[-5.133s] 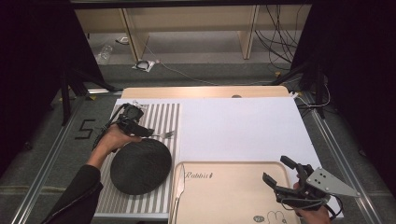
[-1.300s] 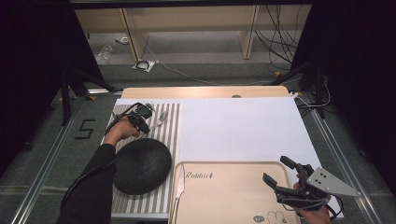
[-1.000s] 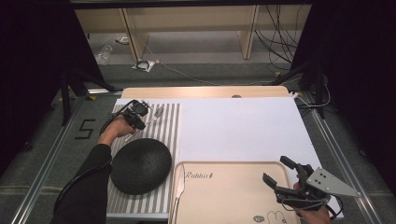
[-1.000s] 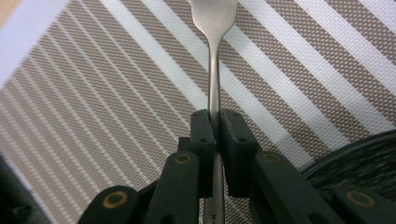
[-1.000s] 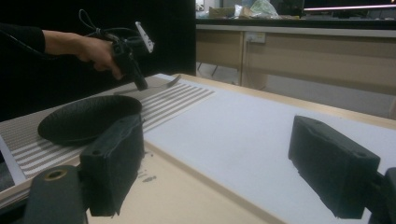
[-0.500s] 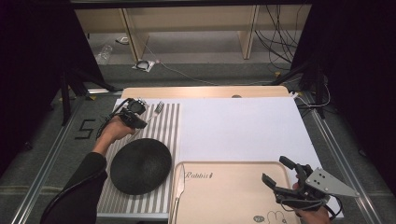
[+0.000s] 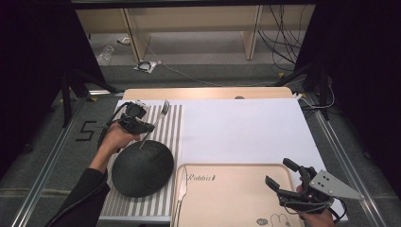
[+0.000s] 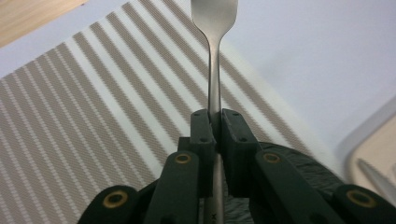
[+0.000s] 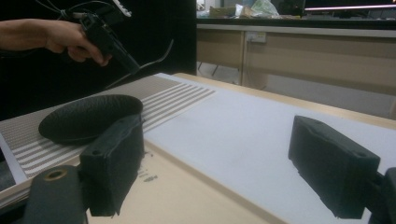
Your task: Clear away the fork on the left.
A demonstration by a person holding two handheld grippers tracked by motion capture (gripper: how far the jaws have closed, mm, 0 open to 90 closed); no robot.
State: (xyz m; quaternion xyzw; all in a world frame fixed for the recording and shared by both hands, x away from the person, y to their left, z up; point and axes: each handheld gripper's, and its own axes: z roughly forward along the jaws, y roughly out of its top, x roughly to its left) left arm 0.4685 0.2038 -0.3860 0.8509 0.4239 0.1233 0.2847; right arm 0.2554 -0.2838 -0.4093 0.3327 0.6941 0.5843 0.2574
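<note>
My left gripper [image 7: 138,124] is shut on the handle of a silver fork [image 7: 157,118], held above the far part of the striped placemat [image 7: 172,123]. In the left gripper view the fork [image 8: 215,56] runs straight up from the closed jaws of the left gripper [image 8: 215,119], tines away from me. Its handle end hangs over the black plate [image 7: 142,165]. My right gripper [image 7: 289,188] stands open over the right part of the beige tray [image 7: 231,198], with nothing between its pads [image 9: 116,154].
A knife [image 7: 182,189] lies along the tray's left edge. The white table cover [image 7: 246,127] spreads to the right of the placemat. In the right gripper view, the black plate [image 9: 88,116] sits at the left and the other hand holds the fork [image 9: 156,58] above it.
The left gripper has kept hold of the fork and shifted it slightly over the far end of the placemat. The right gripper has stayed still and open.
</note>
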